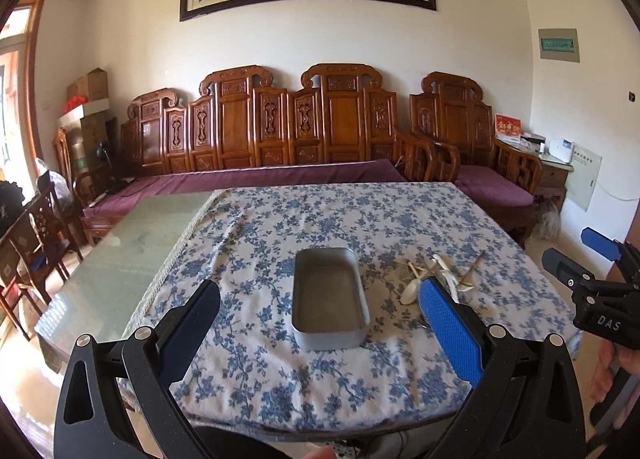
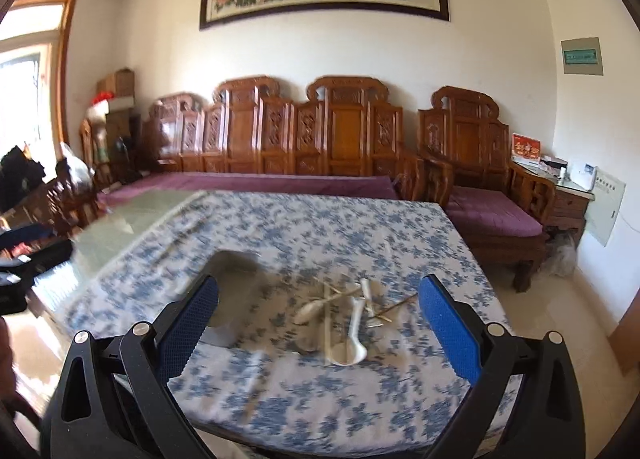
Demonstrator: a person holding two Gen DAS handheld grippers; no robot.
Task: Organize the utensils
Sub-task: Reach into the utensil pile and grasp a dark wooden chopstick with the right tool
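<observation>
left tongs [image 1: 320, 323]: spread wide apart over the near edge of the desk, nothing between them; blue pads facing inward.
right tongs [image 2: 319, 323]: also spread apart and empty, hovering above the near part of the desk.
metal tin [image 1: 329, 297]: open, empty rectangular tin lying on the flowered cloth [image 1: 280, 227], straight ahead between the left tongs; in the right wrist view it sits behind the left finger of the right tongs and is blurred.
utensils [image 2: 344, 315]: a loose pile of white ceramic spoons and thin chopsticks, crossing one another, just to the right of the tin and directly between the right tongs.
left wrist view only: the pile is half hidden behind the right finger of the left tongs; the right tongs show at the right edge with a hand [image 1: 624, 371] below them, well to the right of the pile.
right wrist view only: a large white spoon [image 2: 350, 343] nearest the tongs, bowl toward the camera; how many chopsticks lie there cannot be told.
desk [image 1: 120, 243]: bare glass surface left of the cloth.
</observation>
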